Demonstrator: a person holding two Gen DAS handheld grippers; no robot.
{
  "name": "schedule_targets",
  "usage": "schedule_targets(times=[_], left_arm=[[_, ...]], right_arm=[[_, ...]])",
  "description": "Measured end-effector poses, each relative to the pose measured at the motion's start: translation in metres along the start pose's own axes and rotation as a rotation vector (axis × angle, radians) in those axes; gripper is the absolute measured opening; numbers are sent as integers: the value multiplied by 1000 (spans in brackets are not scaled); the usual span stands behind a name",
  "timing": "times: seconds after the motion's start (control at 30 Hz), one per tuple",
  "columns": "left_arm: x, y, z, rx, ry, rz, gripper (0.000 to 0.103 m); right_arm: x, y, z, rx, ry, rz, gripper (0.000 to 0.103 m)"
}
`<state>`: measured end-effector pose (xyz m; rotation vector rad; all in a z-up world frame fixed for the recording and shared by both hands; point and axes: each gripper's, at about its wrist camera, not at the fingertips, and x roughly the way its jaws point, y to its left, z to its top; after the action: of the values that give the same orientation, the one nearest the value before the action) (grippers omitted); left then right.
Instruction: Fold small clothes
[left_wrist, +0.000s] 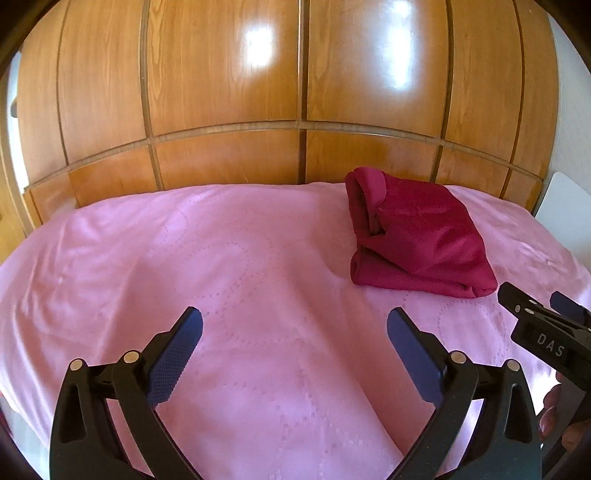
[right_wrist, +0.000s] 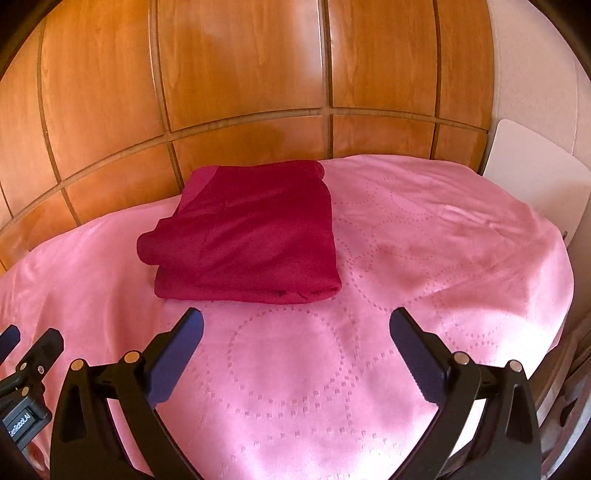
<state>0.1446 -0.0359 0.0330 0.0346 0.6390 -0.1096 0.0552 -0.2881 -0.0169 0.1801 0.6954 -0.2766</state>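
Left gripper (left_wrist: 294, 325) wide and empty over bare pink bedspread (left_wrist: 221, 266), folded red garment (left_wrist: 417, 236) ahead and off to its right; right gripper (right_wrist: 295, 325) equally wide and empty, nearer, garment just ahead-left, long edge lying crosswise.

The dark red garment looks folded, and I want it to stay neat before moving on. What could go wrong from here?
1. The dark red garment has a loose rolled edge on its left side, which might spring open if nudged.
2. It lies near the far edge of the pink bedspread, beside the wooden panels; a push could slide it off.
3. Both the left hand-held gripper and the right hand-held gripper stand open close by; a fingertip may snag the fabric.
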Motion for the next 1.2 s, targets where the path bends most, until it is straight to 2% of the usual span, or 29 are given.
schedule_targets(times=[0.87,1.2], left_arm=[[-1,0,1,-1,-6,6,99],[-8,-2,2,-4,-30,12,99]], right_arm=[[-3,-2,-2,-12,-7,7,101],[-12,0,-1,-9,-39,3,101]])
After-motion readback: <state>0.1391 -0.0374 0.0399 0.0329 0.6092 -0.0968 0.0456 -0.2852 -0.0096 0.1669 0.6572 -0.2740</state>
